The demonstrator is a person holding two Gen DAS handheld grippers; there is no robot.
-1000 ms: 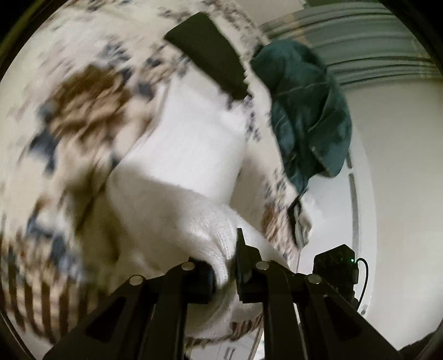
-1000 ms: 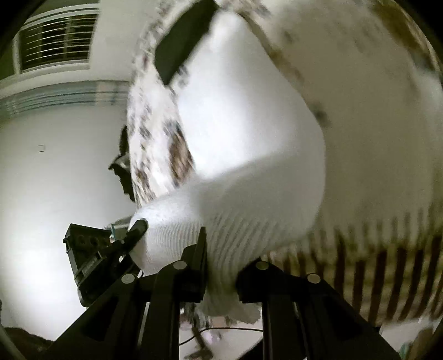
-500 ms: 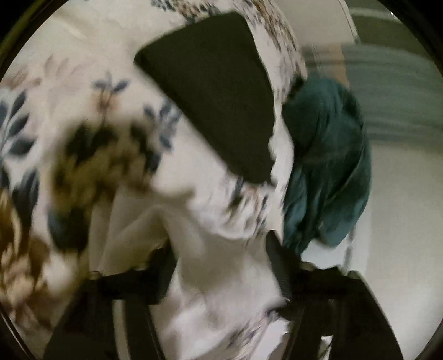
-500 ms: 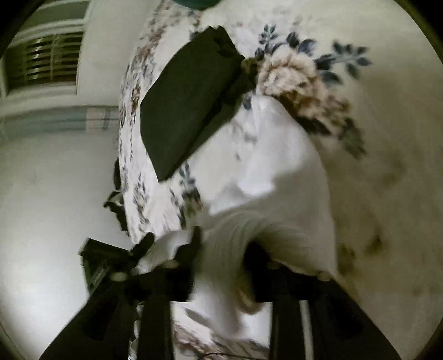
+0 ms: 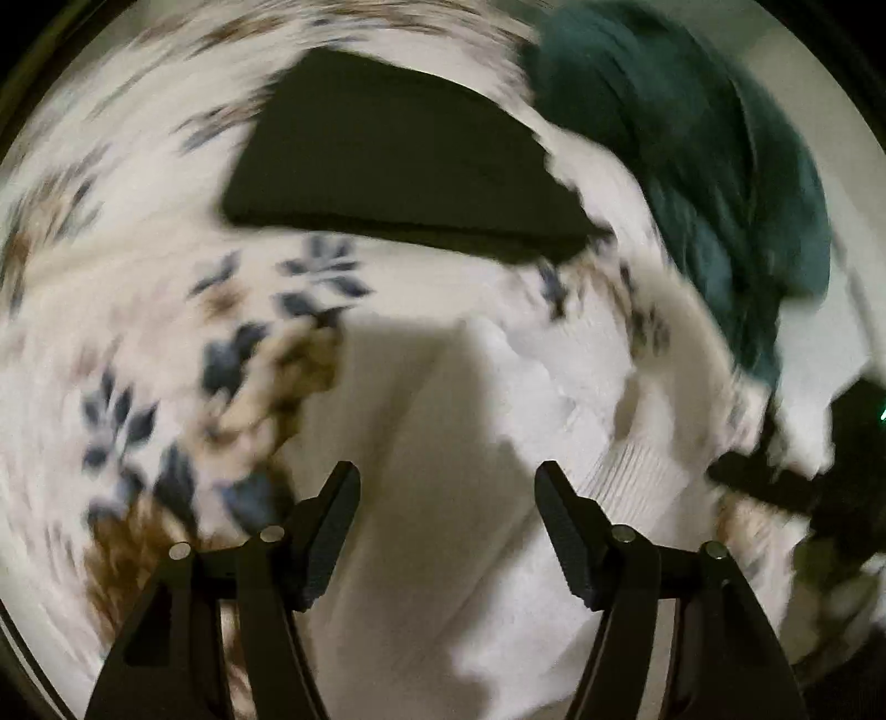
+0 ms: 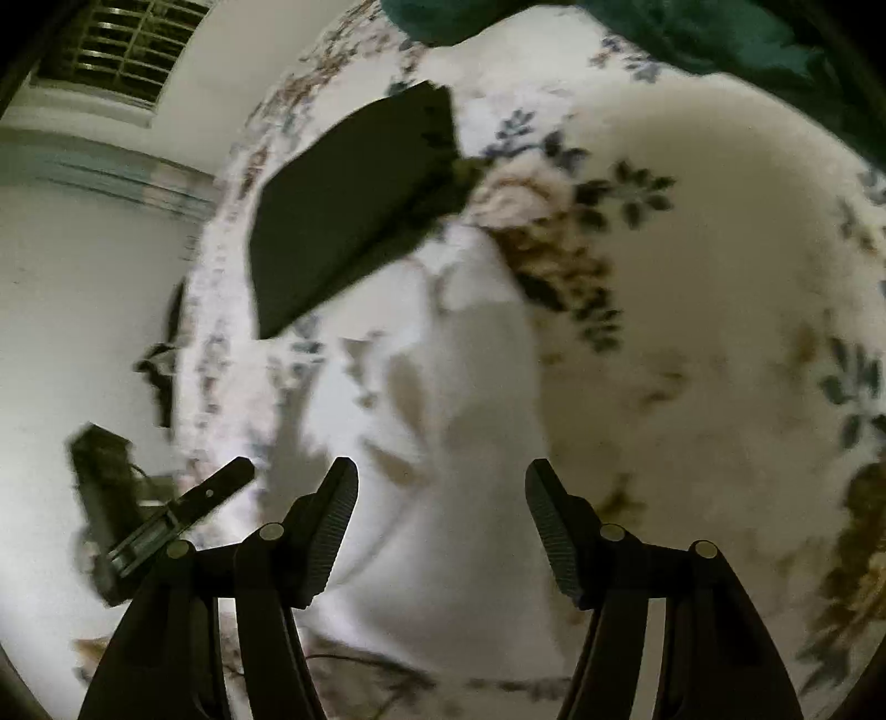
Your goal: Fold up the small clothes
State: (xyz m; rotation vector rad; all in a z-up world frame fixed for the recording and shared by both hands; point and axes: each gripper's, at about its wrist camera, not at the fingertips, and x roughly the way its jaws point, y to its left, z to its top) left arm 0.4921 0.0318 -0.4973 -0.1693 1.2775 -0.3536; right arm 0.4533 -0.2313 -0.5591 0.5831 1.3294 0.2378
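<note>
A white knitted garment [image 5: 443, 471] lies on the floral bedspread [image 5: 138, 277], right in front of both grippers; it also shows in the right wrist view [image 6: 443, 443]. My left gripper [image 5: 447, 476] is open and empty just above it. My right gripper [image 6: 441, 473] is open and empty over the same garment. A folded black garment [image 5: 398, 160] lies beyond the white one, also in the right wrist view [image 6: 354, 216]. A crumpled teal garment [image 5: 692, 166] lies at the far right of the bed. Both views are motion-blurred.
The bedspread [image 6: 692, 277] ends at an edge on the left in the right wrist view, with pale floor [image 6: 83, 304] beyond. The left gripper's body [image 6: 138, 515] shows at that view's lower left. A window grille [image 6: 122, 50] is at the upper left.
Both grippers were shut on the white garment, holding it up; they have let go and opened. The garment now lies on the bed, folded towards the black one.
</note>
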